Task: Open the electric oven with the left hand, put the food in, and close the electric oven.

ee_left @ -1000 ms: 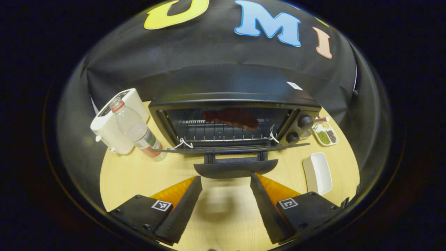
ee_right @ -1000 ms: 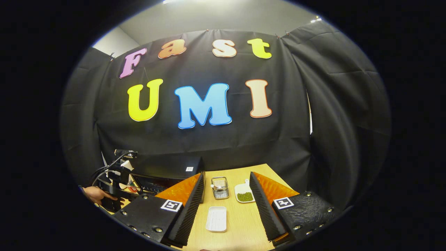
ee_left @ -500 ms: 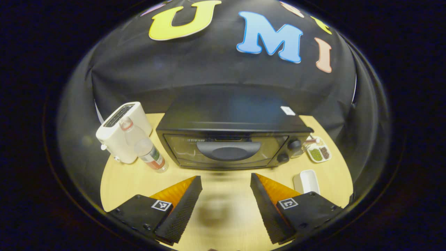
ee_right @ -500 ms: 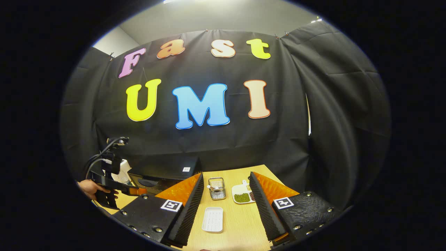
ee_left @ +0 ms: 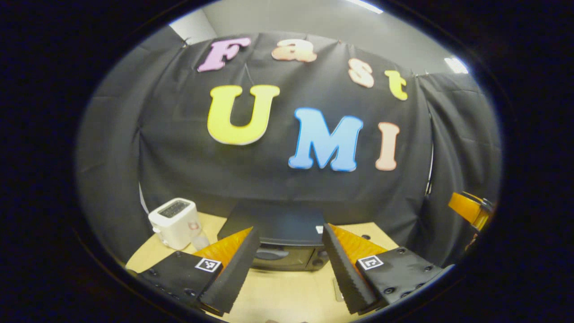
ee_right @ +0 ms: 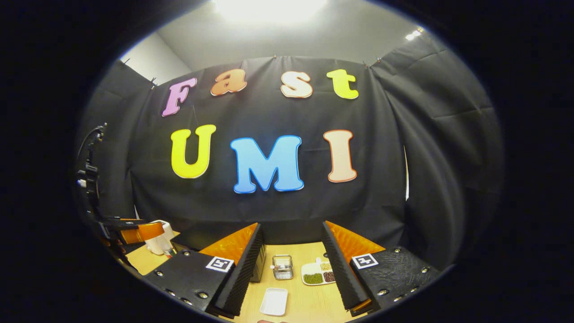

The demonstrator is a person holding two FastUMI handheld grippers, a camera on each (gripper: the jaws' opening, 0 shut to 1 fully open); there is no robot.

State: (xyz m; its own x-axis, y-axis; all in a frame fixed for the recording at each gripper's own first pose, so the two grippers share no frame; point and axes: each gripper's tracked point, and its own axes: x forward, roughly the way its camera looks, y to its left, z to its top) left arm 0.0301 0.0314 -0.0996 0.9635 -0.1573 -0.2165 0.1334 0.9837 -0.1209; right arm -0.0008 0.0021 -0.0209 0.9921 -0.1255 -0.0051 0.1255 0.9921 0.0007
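Your oven [ee_left: 282,251] sits black, door closed, on the pale wood table [ee_left: 287,300]; both grippers' jaws released, empty.

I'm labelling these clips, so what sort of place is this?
Likely a staged kitchen counter in a recording booth: a wooden table with an oven and toaster, backed by black cloth.
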